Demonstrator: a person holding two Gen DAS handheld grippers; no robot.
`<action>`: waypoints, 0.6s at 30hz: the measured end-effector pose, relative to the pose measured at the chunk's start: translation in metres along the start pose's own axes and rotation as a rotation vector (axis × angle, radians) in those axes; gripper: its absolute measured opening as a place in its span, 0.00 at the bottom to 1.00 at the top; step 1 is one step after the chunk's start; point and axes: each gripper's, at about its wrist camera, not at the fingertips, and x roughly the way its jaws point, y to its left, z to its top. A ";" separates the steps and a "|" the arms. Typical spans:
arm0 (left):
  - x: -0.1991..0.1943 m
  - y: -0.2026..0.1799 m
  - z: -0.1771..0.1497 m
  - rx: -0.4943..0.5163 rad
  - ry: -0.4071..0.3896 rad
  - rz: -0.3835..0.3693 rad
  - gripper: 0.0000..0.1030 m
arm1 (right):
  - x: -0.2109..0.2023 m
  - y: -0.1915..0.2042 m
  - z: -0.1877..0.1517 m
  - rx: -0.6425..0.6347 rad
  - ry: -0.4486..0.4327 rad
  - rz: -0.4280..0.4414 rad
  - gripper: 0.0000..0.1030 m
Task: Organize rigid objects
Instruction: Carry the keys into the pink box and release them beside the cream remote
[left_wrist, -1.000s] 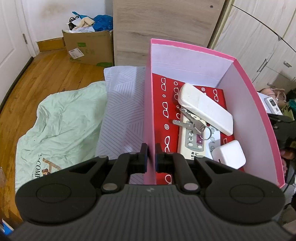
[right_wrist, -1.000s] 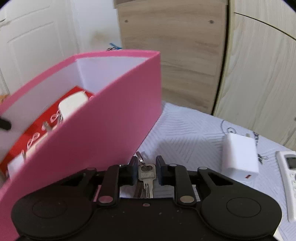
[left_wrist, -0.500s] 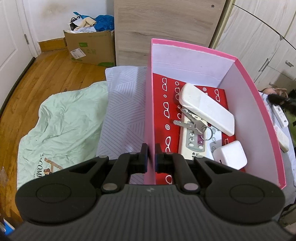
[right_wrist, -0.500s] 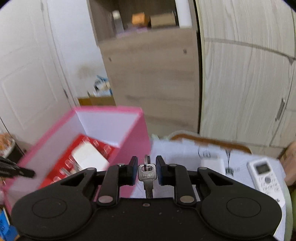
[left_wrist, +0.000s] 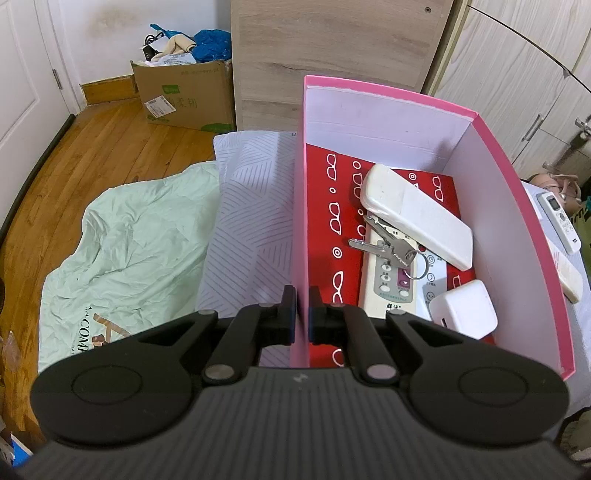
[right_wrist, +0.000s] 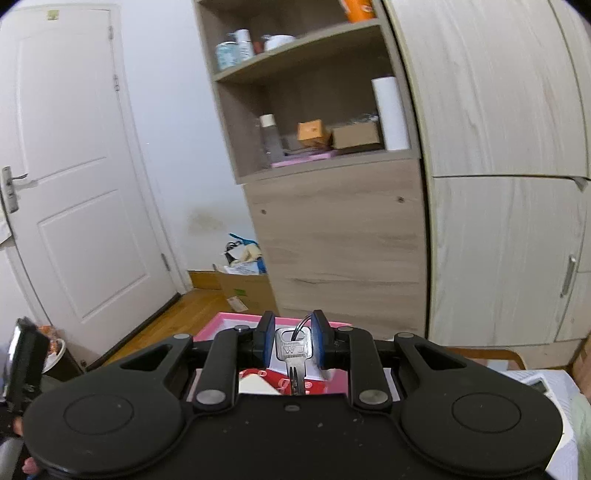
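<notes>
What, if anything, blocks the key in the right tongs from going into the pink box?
Nothing visible does. The right tongs grip the key above the pink box, whose top is open. The left tongs only pinch its left wall. Inside lie remotes, a key bunch and a white charger, with bare red floor left.

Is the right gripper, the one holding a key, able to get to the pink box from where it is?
Probably yes. The right gripper, shut on the key, hangs above the pink box, whose top is open.
</notes>
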 end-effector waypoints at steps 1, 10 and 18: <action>0.000 0.000 0.000 0.002 0.000 0.001 0.06 | 0.001 0.003 0.001 -0.005 0.001 -0.012 0.24; 0.003 0.000 -0.002 0.015 0.005 0.004 0.06 | 0.028 0.025 -0.003 -0.009 0.057 0.038 0.24; 0.002 -0.005 -0.004 0.034 -0.003 0.015 0.06 | 0.086 0.042 -0.024 -0.075 0.182 -0.023 0.24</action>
